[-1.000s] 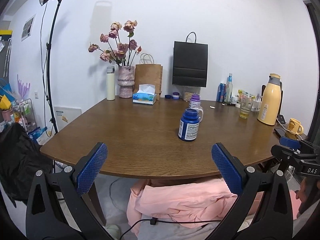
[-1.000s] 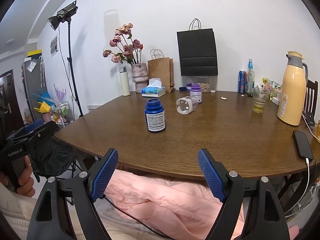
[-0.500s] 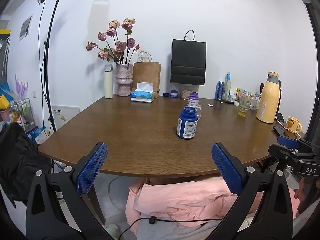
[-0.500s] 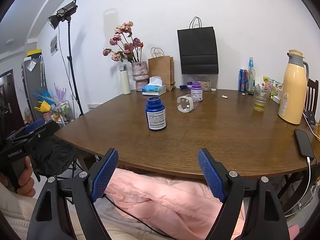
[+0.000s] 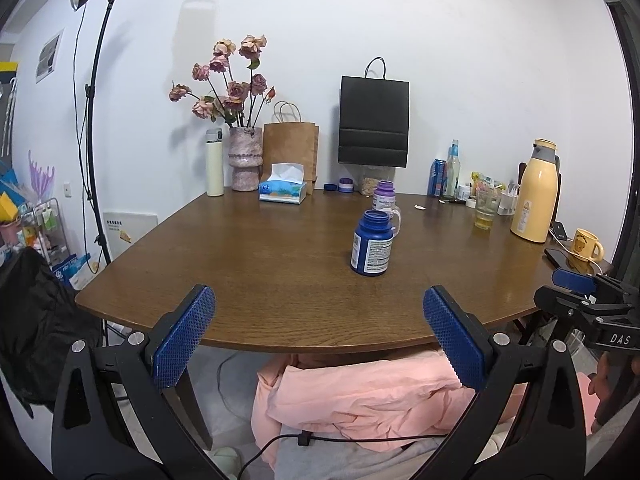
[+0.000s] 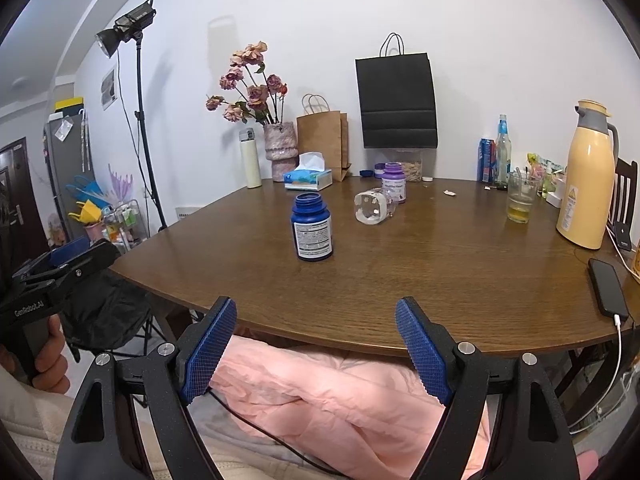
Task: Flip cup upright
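Note:
A clear glass cup (image 6: 375, 207) lies on its side near the middle of the brown table (image 6: 440, 272), its base turned toward the right wrist camera. In the left wrist view only the cup's handle (image 5: 396, 216) peeks out behind the blue bottle (image 5: 372, 243). My left gripper (image 5: 318, 334) is open and empty, held before the table's near edge. My right gripper (image 6: 316, 344) is open and empty too, short of the same edge. Both are well away from the cup.
A blue bottle (image 6: 312, 227) without a cap stands in front of the cup, a purple bottle (image 6: 394, 183) just behind it. A glass of yellow drink (image 6: 520, 202), a thermos jug (image 6: 588, 176) and a phone (image 6: 606, 288) sit right. Vase, tissue box and paper bags line the back.
Both views have shifted slightly, so the table and objects sit a little lower and farther. Both grippers stay open; nothing on the table moved.

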Available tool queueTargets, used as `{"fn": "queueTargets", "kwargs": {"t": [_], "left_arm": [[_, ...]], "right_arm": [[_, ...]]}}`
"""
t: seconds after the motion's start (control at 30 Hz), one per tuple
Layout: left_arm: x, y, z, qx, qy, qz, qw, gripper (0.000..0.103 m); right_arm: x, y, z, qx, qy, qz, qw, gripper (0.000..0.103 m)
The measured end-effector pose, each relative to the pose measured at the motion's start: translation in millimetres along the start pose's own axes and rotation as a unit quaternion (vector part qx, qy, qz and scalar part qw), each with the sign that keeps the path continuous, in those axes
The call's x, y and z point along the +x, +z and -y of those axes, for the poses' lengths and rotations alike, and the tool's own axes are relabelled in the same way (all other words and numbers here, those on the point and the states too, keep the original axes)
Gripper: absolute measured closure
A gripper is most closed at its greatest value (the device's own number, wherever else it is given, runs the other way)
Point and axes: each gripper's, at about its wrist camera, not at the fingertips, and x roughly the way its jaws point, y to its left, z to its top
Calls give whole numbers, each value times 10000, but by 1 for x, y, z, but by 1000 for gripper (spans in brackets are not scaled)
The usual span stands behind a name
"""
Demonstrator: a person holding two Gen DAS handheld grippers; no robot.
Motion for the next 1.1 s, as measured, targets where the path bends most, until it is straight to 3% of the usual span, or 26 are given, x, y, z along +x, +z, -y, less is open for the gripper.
{"fn": "queueTargets", "kwargs": {"t": [1.1], "left_arm": [[-3,-1,2,-11,34,-13,10000,0]], "right_arm": [[3,-2,2,-31,30,-56,10000,17]]}}
